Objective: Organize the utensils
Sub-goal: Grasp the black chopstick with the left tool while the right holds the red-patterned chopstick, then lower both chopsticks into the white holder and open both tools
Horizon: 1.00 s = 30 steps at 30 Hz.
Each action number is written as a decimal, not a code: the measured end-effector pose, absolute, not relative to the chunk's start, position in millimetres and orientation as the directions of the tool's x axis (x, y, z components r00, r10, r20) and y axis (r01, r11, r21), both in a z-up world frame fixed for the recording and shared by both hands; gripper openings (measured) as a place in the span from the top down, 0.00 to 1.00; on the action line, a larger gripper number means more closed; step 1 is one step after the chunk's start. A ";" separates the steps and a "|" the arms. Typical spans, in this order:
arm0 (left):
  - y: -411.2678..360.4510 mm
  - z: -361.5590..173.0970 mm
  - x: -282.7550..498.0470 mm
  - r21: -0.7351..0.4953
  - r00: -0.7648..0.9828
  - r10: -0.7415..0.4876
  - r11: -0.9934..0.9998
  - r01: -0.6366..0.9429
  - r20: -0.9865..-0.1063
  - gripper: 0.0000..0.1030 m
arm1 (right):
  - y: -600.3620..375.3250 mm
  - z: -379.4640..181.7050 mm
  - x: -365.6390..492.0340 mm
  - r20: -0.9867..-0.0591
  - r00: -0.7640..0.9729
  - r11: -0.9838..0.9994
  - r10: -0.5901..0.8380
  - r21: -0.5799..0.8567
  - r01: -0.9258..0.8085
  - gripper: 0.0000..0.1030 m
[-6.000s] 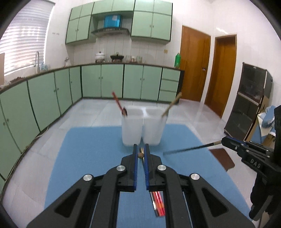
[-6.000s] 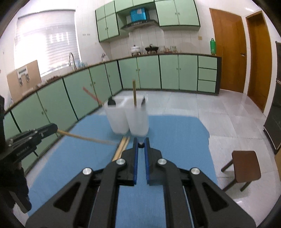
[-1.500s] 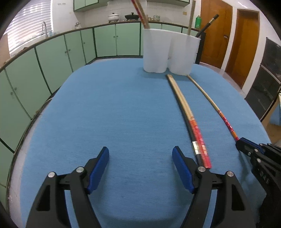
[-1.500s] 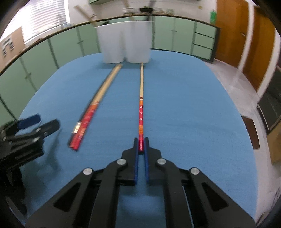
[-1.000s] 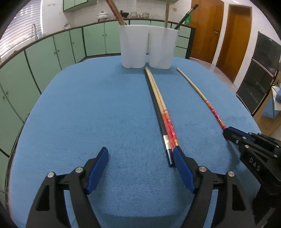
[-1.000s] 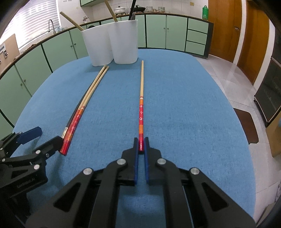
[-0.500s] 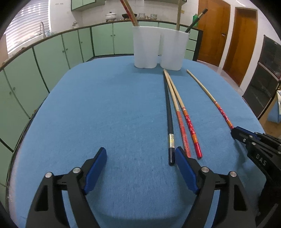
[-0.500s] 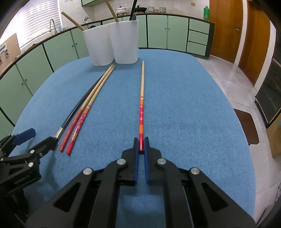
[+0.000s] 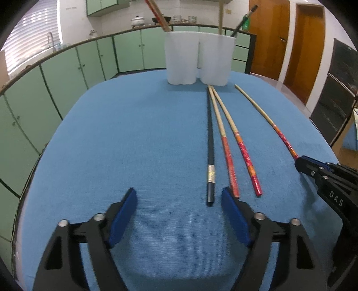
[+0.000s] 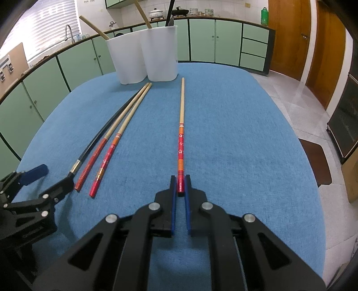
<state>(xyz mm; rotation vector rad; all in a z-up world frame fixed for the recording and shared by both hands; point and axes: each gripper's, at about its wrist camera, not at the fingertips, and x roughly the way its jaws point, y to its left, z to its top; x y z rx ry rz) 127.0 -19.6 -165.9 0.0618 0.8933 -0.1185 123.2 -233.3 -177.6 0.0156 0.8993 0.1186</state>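
Four chopsticks lie on the blue cloth (image 9: 134, 138), all pointing away from my claws toward the two white cups (image 9: 199, 60) at the far edge.

Item one: black chopstick (image 9: 210, 143), straight ahead of my left claw (image 9: 179, 212), its near end lying between the spread blue fingers (image 9: 123, 215), closer to the right-hand one. That claw is wide open and holds nothing.

Items two and three: a pair of red-handled chopsticks (image 9: 232, 143), just right of the black one. Their far tips meet near the cups and their near ends fan apart. The inner one's red end sits right at the tip of my left claw's right-hand finger; I cannot tell whether they touch.

Item four: single red-handled chopstick (image 10: 181, 125), well apart from the pair, directly ahead of my right claw (image 10: 180, 185). Its red end sits between the fingers, which are drawn in close to either side of it with a sliver of gap still showing, so I cannot tell if they grip it. The stick lies flat on the cloth.

Cups: side by side, touching, upright, with several sticks (image 10: 143, 15) already standing in them, leaning outward.

Beyond the cloth: green cabinets (image 10: 223, 42) and wooden doors (image 9: 266, 38).
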 end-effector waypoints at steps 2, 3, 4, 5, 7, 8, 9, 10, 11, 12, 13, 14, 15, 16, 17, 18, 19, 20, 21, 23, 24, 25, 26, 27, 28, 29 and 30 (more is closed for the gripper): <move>-19.1 -165.6 127.2 -0.011 0.622 -0.093 0.991 0.135 -0.777 0.41 | -234.4 -177.7 122.2 -0.780 0.615 0.993 0.116 0.069 -0.099 0.93; -18.5 -165.2 127.2 -0.021 0.623 -0.103 0.990 0.138 -0.775 0.49 | -234.6 -177.7 122.2 -0.780 0.615 0.992 0.118 0.071 -0.101 0.93; -17.6 -165.0 127.3 -0.032 0.624 -0.113 0.990 0.139 -0.773 0.58 | -234.9 -177.7 122.3 -0.780 0.614 0.992 0.121 0.073 -0.102 0.93; -16.6 -164.6 127.5 -0.042 0.626 -0.120 0.990 0.138 -0.771 0.63 | -235.6 -177.8 122.4 -0.780 0.613 0.992 0.125 0.078 -0.103 0.93; -16.5 -164.2 128.1 -0.054 0.625 -0.133 0.988 0.143 -0.769 0.75 | -236.8 -178.1 122.6 -0.781 0.611 0.991 0.132 0.086 -0.104 0.92; -17.9 -164.4 128.3 -0.058 0.624 -0.140 0.987 0.150 -0.769 0.76 | -236.9 -178.3 122.6 -0.781 0.609 0.990 0.135 0.089 -0.106 0.91; -19.4 -164.4 128.3 -0.061 0.622 -0.143 0.987 0.152 -0.770 0.76 | -237.0 -178.3 122.5 -0.782 0.608 0.990 0.139 0.091 -0.109 0.89; -20.8 -164.5 128.5 -0.066 0.620 -0.149 0.986 0.154 -0.770 0.76 | -236.1 -178.2 122.3 -0.782 0.608 0.990 0.138 0.088 -0.113 0.89; -21.9 -164.8 128.9 -0.072 0.620 -0.151 0.986 0.151 -0.770 0.76 | -235.4 -178.0 122.2 -0.782 0.608 0.990 0.134 0.082 -0.113 0.89; -23.0 -165.1 129.3 -0.071 0.621 -0.148 0.986 0.148 -0.770 0.76 | -234.5 -178.0 122.0 -0.782 0.609 0.990 0.131 0.077 -0.114 0.89; -24.3 -165.2 129.4 -0.068 0.621 -0.146 0.987 0.148 -0.770 0.76 | -234.0 -178.0 121.9 -0.782 0.609 0.990 0.131 0.075 -0.116 0.88; -25.4 -165.3 129.3 -0.066 0.622 -0.145 0.987 0.147 -0.769 0.77 | -234.0 -178.1 122.0 -0.782 0.609 0.990 0.133 0.078 -0.117 0.88; -25.9 -165.2 129.1 -0.069 0.622 -0.148 0.986 0.150 -0.769 0.82 | -234.6 -178.0 122.3 -0.781 0.609 0.990 0.137 0.082 -0.117 0.89; -25.1 -165.0 128.7 -0.074 0.621 -0.153 0.986 0.152 -0.769 0.90 | -235.7 -178.1 122.4 -0.781 0.609 0.989 0.141 0.089 -0.115 0.91; -25.4 -165.0 128.9 -0.077 0.621 -0.155 0.986 0.151 -0.769 0.91 | -236.9 -178.0 122.4 -0.780 0.609 0.989 0.144 0.094 -0.112 0.92; -24.9 -165.0 129.2 -0.080 0.620 -0.157 0.985 0.150 -0.768 0.92 | -237.4 -178.1 121.5 -0.780 0.609 0.989 0.143 0.096 -0.109 0.95; -24.3 -164.8 129.2 -0.086 0.620 -0.162 0.985 0.151 -0.768 0.92 | -238.0 -178.0 121.5 -0.780 0.609 0.989 0.146 0.100 -0.109 0.95; -22.7 -164.4 129.2 -0.100 0.618 -0.173 0.983 0.152 -0.767 0.92 | -238.2 -177.9 120.9 -0.779 0.610 0.989 0.147 0.101 -0.109 0.95; -21.5 -164.3 129.2 -0.110 0.617 -0.181 0.982 0.151 -0.766 0.92 | -238.4 -177.4 120.3 -0.777 0.612 0.989 0.149 0.103 -0.110 0.95; -18.7 -163.1 129.1 -0.130 0.616 -0.194 0.980 0.148 -0.763 0.93 | -238.6 -176.0 118.9 -0.773 0.614 0.987 0.158 0.111 -0.115 0.95; -17.5 -161.6 128.6 -0.132 0.618 -0.194 0.980 0.146 -0.762 0.93 | -239.4 -175.1 118.0 -0.770 0.618 0.987 0.160 0.113 -0.115 0.95; -17.0 -160.1 127.8 -0.130 0.620 -0.193 0.981 0.145 -0.760 0.94 | -240.4 -173.4 116.6 -0.765 0.624 0.987 0.161 0.115 -0.114 0.95; -16.2 -156.4 126.2 -0.126 0.625 -0.191 0.981 0.148 -0.757 0.94 | -240.7 -171.0 115.0 -0.760 0.631 0.988 0.156 0.108 -0.114 0.95; -15.9 -154.1 125.2 -0.123 0.627 -0.191 0.981 0.151 -0.755 0.94 | -239.9 -168.5 113.9 -0.758 0.634 0.988 0.149 0.094 -0.121 0.95; -16.1 -150.6 123.8 -0.117 0.631 -0.189 0.981 0.154 -0.752 0.94 | -239.5 -166.3 113.6 -0.758 0.636 0.989 0.145 0.084 -0.125 0.95; -15.6 -145.5 122.2 -0.110 0.639 -0.186 0.982 0.156 -0.746 0.94 | -239.9 -161.0 112.6 -0.751 0.643 0.988 0.149 0.084 -0.131 0.95; -15.0 -140.9 121.1 -0.106 0.647 -0.184 0.982 0.157 -0.740 0.94 | -240.7 -155.2 111.5 -0.742 0.651 0.987 0.158 0.092 -0.135 0.95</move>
